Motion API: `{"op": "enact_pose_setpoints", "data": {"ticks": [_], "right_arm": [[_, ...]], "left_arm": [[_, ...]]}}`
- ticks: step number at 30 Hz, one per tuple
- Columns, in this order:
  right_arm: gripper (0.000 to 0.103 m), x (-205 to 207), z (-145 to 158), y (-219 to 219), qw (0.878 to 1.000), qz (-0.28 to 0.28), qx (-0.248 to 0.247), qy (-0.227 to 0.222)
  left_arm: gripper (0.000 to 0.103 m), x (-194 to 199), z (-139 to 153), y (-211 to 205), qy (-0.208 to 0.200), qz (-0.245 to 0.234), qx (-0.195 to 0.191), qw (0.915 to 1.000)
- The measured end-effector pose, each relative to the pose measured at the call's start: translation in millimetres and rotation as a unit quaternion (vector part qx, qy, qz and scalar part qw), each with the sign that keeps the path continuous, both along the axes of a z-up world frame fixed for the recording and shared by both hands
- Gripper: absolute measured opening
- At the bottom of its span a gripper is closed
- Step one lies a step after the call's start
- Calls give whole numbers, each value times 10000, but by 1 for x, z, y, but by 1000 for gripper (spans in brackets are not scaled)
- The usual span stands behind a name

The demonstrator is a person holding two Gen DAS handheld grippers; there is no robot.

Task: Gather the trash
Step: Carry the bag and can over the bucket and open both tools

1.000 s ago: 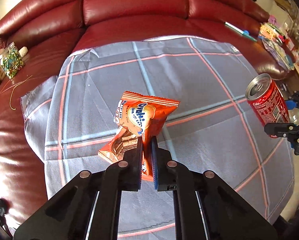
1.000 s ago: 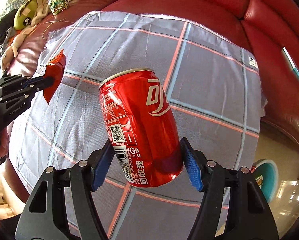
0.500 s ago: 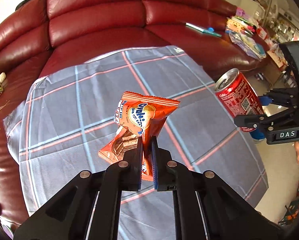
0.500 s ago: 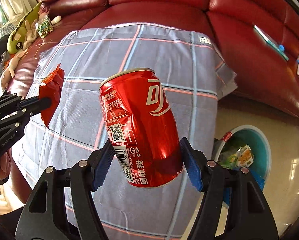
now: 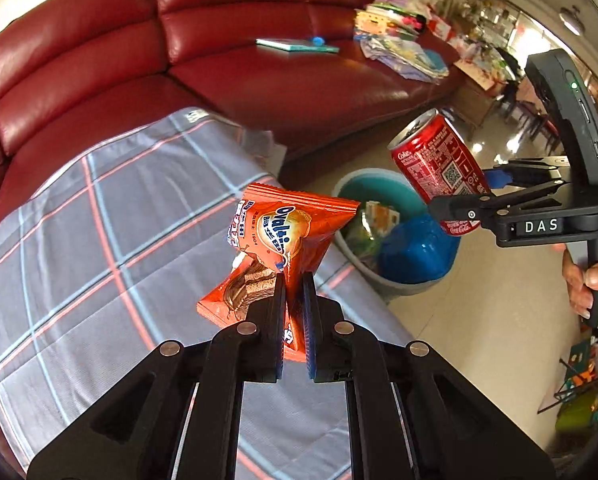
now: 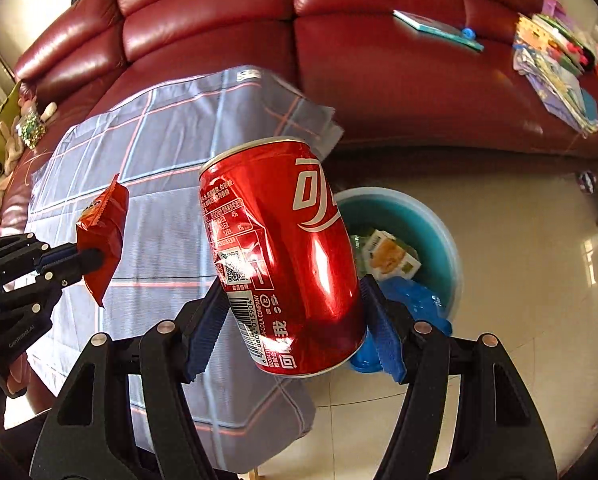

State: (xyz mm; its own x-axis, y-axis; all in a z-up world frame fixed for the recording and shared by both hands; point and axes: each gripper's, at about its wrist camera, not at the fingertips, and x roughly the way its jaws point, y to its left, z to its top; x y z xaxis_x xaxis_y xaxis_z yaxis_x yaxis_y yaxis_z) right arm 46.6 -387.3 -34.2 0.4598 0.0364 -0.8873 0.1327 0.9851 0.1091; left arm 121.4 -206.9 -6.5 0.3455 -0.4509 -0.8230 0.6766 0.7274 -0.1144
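Two bits of trash held up, both near the bin (image 6: 445, 232) on the floor.

Left tool (image 5: 294, 280) pressed tight on the thin wrapper (image 5: 283, 240), pinching its lower half. Held up over the cloth's (image 5: 99, 220) edge, short of the bin. Upright, likely so it won't slip or drag.

Right tool (image 6: 295, 308) spread wide around the can (image 6: 279, 252), squeezing its sides low down. Tilted a bit, up in the air, just in front of the bin and closer to it than the wrapper.

Bin open on top, some trash and a blue bag (image 6: 411, 300) inside already. Sofa (image 6: 379, 60) behind the bin.

Probably next: can over the bin, then let go. Wrapper after. Care needed so neither lands outside the rim.
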Motion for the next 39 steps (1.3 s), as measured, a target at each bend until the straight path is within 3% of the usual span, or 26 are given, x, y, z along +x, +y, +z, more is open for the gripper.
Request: {"op": "enact_pose_setpoints", "data": {"ticks": [7,17,20,22,24,27,31,39], "right_arm": [[63,-11,-22,-62,9986,-471,212,91],[63,2,-51,-96,9960,-728,467,243],[63,9,-56,-104,9953,-781,508,273],[63,12,-58,-108,9950,-803,522,293],[63,15,-61,-110,9948,-809,536,319],[63,19,-64,-112,9947,-789,560,354],[63,25,-68,-109,9949,-724,582,390],[64,39,-77,-93,9952,-514,605,573]], "left_arm": [[8,0,-31,-76,321,-517,125,9981],[9,10,-75,-156,686,-953,308,9926],[13,17,-90,-172,847,-987,329,9910],[41,21,-98,-180,859,-952,358,9911],[60,21,-101,-184,737,-905,386,9924],[77,21,-101,-184,678,-895,341,9931],[93,21,-98,-178,554,-779,348,9948],[99,22,-91,-156,630,-587,241,9960]]}}
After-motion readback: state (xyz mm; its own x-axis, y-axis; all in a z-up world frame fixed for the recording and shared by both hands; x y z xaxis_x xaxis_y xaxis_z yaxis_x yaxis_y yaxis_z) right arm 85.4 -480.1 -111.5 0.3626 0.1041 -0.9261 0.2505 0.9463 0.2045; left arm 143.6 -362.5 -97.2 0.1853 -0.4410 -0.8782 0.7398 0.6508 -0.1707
